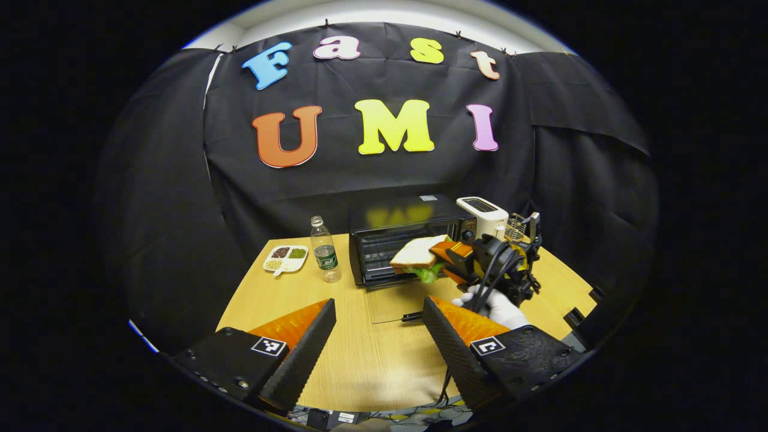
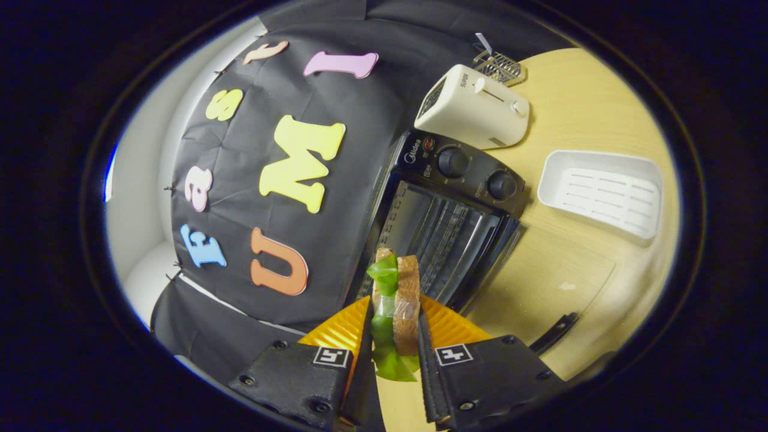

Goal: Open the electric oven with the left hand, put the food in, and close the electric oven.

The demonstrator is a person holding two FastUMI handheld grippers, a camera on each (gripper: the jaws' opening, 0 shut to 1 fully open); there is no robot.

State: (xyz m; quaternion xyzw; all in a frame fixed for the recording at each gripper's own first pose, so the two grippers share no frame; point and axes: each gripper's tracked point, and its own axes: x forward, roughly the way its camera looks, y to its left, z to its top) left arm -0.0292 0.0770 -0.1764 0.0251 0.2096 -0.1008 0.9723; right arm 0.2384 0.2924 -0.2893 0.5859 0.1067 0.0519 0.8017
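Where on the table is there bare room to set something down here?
Free: the near tabletop between the water bottle and the open oven door. Crowded: the back edge, where oven, toaster and white tray stand.

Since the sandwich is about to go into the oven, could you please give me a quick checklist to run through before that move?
1. Oven door down flat on the table: ok.
2. Right gripper shut on the sandwich: ok.
3. Sandwich lined up with the oven's opening, seen in the right gripper view: ok.
4. Left gripper open and back from the door: ok.
5. Rack inside free of other food: cannot tell fully.
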